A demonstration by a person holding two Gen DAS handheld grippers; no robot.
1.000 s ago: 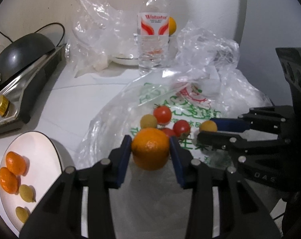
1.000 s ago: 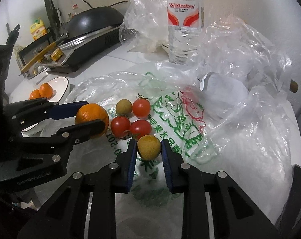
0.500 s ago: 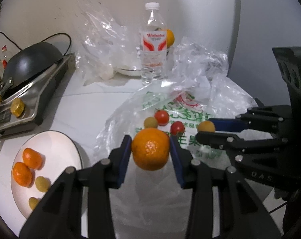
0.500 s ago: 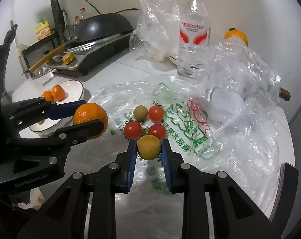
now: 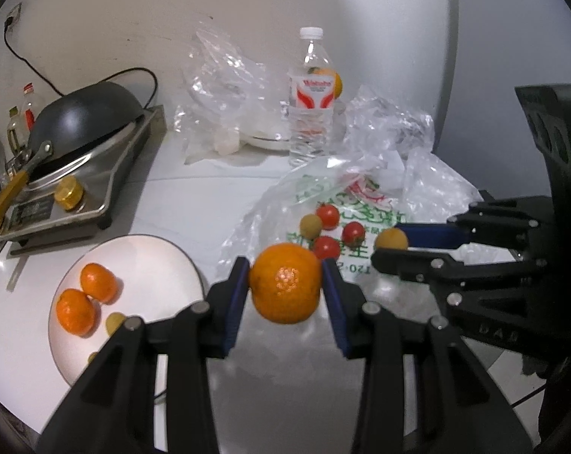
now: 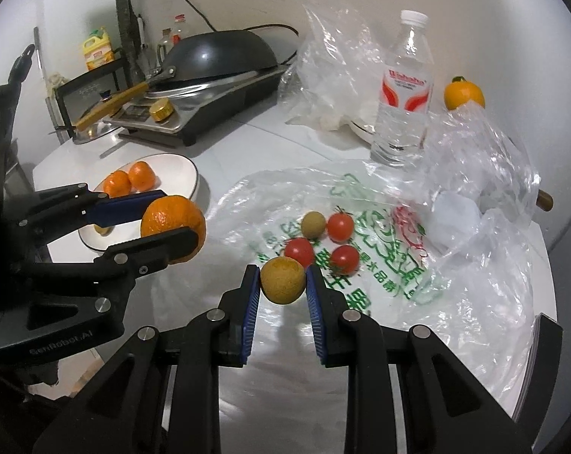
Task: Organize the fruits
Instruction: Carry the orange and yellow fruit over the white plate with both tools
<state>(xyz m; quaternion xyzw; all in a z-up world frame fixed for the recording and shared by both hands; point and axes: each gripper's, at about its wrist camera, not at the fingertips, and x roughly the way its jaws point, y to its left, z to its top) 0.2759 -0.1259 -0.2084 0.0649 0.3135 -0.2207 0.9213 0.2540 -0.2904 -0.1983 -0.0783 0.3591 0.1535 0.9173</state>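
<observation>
**A:** ok so what's each claw doing here?

**B:** left gripper has its blue pads pinched on a mandarin, held up off the table. right gripper is pressed tight on a small yellow-brown round fruit, could be a longan, can't say for sure. Also lifted clear of the bag.

**A:** and the rest of the fruit?

**B:** three cherry tomatoes and one more of those yellowish fruits sit close together on a flattened clear plastic bag with green print. Over to the left there's a white plate with two mandarins touching each other plus at least one small yellowish fruit near the left claw's arm.

**A:** background stuff?

**B:** water bottle standing upright at the back, an orange fruit behind it by the wall, crumpled clear bags, and a dark wok on a cooktop at the far left. All on a white table.
</observation>
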